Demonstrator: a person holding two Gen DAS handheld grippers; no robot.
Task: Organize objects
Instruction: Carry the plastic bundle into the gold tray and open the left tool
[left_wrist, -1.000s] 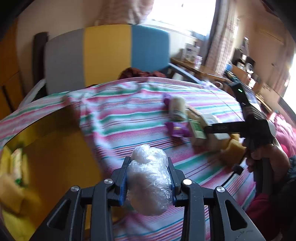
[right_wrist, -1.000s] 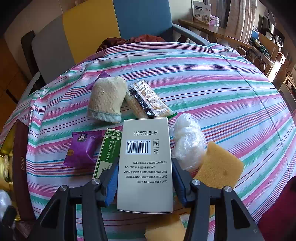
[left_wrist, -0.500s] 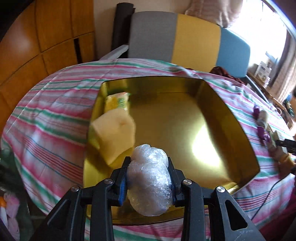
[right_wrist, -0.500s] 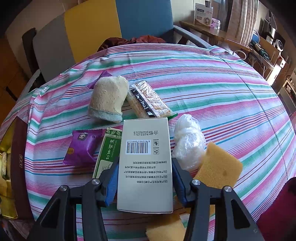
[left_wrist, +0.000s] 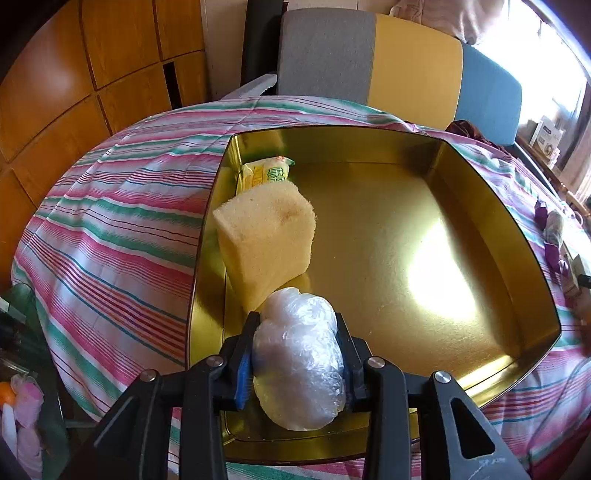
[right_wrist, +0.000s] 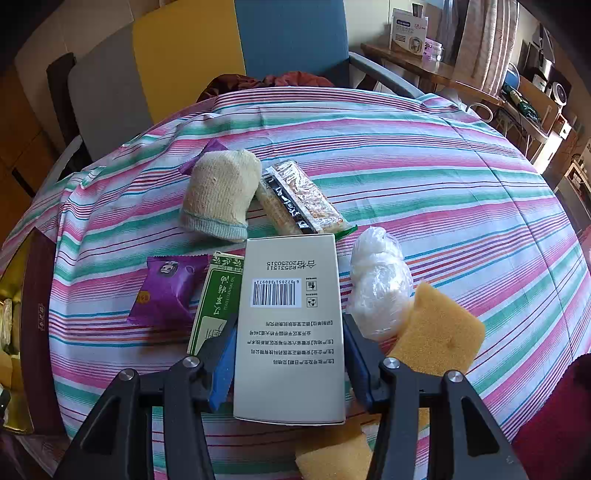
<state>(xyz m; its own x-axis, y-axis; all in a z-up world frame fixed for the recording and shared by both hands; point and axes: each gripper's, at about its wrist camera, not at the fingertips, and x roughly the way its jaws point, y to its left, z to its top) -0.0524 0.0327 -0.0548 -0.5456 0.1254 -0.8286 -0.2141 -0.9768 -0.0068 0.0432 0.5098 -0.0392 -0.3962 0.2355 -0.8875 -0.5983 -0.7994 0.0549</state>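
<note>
Your left gripper (left_wrist: 297, 354) has its fingers (left_wrist: 245, 363) clamped on a clear plastic bundle (left_wrist: 299, 358), held above the near corner of the gold tray (left_wrist: 498, 229). Judging by that, the step in hand is setting the bundle down inside. Just beyond the fingers stands a yellow sponge (left_wrist: 266, 236), with a yellow packet (left_wrist: 267, 173) past it against the far-left wall — so lower toward the bare floor ahead and to the right of the fingers, get the bundle close to the tray floor, then spread the fingers; it looks soft and light and may cling to a pad.

Your right gripper (right_wrist: 288, 363) holds a grey carton (right_wrist: 290, 325) pinched between its fingers (right_wrist: 223, 360) over the striped bench (right_wrist: 443, 177).

Only the right view shows what is left to sort: a green box (right_wrist: 216, 299) and purple sachet (right_wrist: 166, 288) left of the fingers, a second plastic bundle (right_wrist: 380, 291) and orange sponge (right_wrist: 439, 328) right of them, a knitted sock (right_wrist: 218, 195) and snack bar (right_wrist: 299, 199) ahead. Only the left view shows the tray's inside.
</note>
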